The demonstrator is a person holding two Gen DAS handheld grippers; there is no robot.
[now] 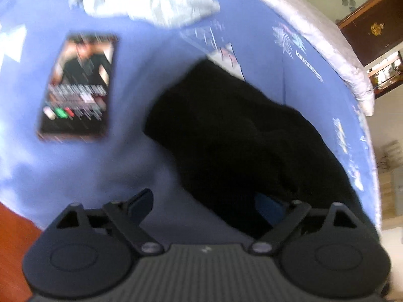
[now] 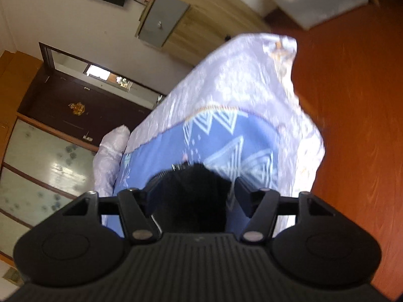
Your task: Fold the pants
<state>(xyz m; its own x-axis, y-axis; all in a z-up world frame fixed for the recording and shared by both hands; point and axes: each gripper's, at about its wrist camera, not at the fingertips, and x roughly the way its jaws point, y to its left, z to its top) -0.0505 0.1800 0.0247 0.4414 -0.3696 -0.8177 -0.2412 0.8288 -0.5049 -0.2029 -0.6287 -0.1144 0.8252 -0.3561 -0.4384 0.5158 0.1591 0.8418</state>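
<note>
Black pants [image 1: 239, 130] lie bunched on the blue bedspread [image 1: 131, 161], the left gripper's [image 1: 201, 201] fingers [image 1: 141, 201] spread above them.

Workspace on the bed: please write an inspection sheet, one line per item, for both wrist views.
Surface: blue patterned bedspread over a pale quilted cover.
Job's things: black pants, bunched, not folded flat.
Clutter: dark printed card or booklet; crumpled pale cloth.
Grippers: left claw open, above the bedspread at the pants' edge; right claw open, black fabric between its fingers.
Cables: nothing seen.
Surroundings: red-brown floor, dark door, wooden cabinet.
</note>
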